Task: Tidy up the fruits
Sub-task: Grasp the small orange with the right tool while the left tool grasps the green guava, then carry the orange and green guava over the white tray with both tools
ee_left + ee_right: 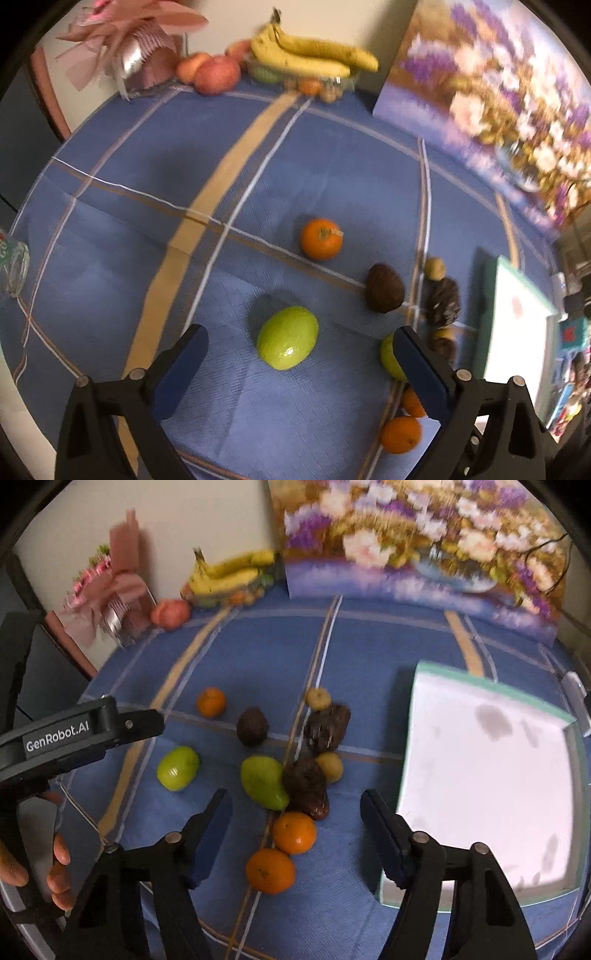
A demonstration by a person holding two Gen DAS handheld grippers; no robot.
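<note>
Loose fruits lie on the blue checked tablecloth. In the left wrist view my left gripper [299,345] is open and empty, with a green fruit [287,338] between its fingers on the cloth; an orange [320,239] and a dark avocado [385,288] lie beyond. In the right wrist view my right gripper [295,812] is open and empty above two oranges [294,832] [270,870], a green pear-shaped fruit [263,782], dark brown fruits [306,782] and small yellow fruits [330,766]. The left gripper's body [74,734] shows at the left, near the green fruit [178,768].
A white tray with a green rim [408,738] sits right of the fruit pile. At the back stand bananas on a clear container [314,55], red apples [216,74], a pink wrapped bouquet [110,590] and a flower painting [424,542]. A glass jar [14,266] is at the left edge.
</note>
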